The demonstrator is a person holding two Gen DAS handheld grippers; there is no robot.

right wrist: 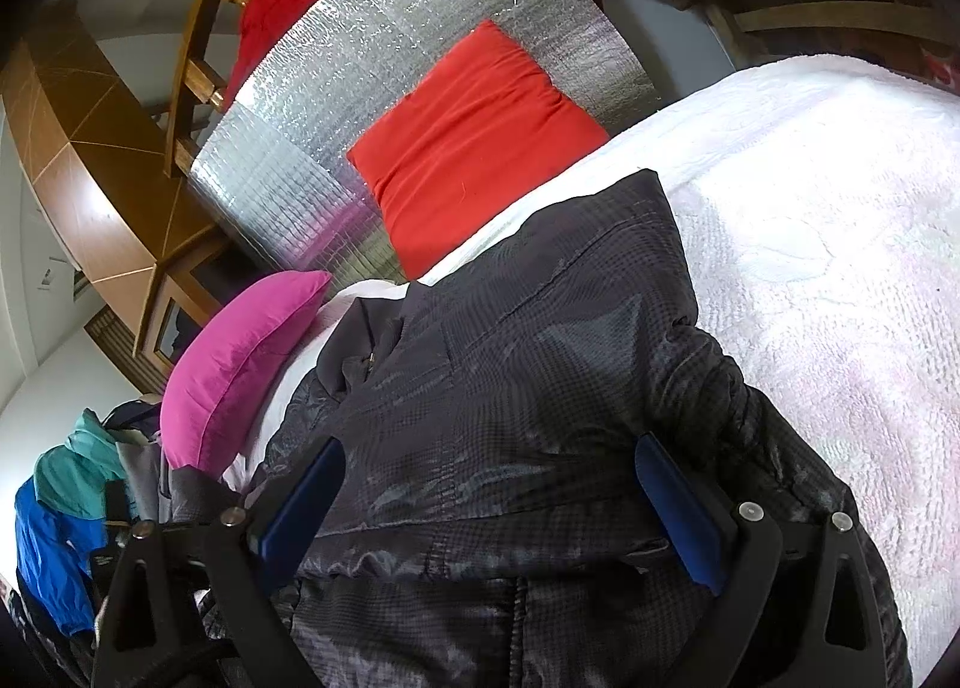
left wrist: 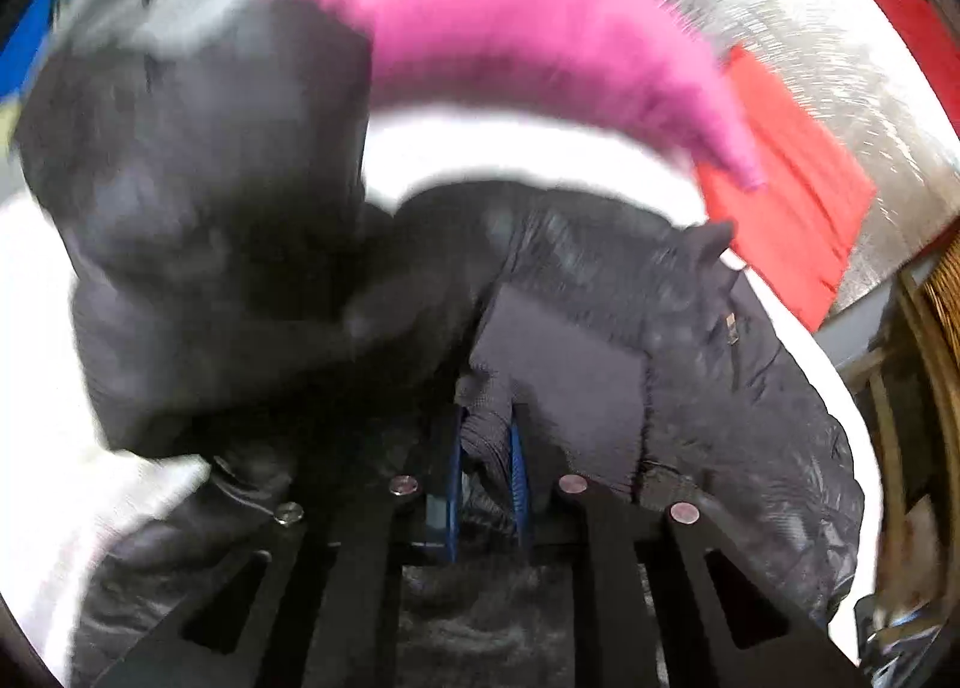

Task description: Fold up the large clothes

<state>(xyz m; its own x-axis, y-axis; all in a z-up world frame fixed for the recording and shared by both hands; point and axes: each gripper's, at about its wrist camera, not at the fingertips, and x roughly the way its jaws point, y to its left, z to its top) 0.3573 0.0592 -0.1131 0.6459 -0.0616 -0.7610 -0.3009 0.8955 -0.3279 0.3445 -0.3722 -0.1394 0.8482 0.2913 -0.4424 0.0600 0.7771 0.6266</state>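
A large black padded jacket [right wrist: 528,340] lies on a white bedspread [right wrist: 828,244]. My right gripper [right wrist: 489,484] is open, its blue pads spread wide just over the jacket's body, holding nothing. In the left wrist view the jacket [left wrist: 690,340] is bunched and partly lifted, and the picture is blurred. My left gripper [left wrist: 487,448] is shut on a fold of the jacket's dark fabric, pinched between its blue pads. A raised part of the jacket [left wrist: 198,220] fills the left of that view.
A pink pillow [right wrist: 240,364] and a red pillow [right wrist: 474,141] lie at the head of the bed against a silver foil panel [right wrist: 384,51]. Blue and teal clothes [right wrist: 60,508] are piled at the left. A wooden chair [right wrist: 204,39] and wooden furniture stand behind.
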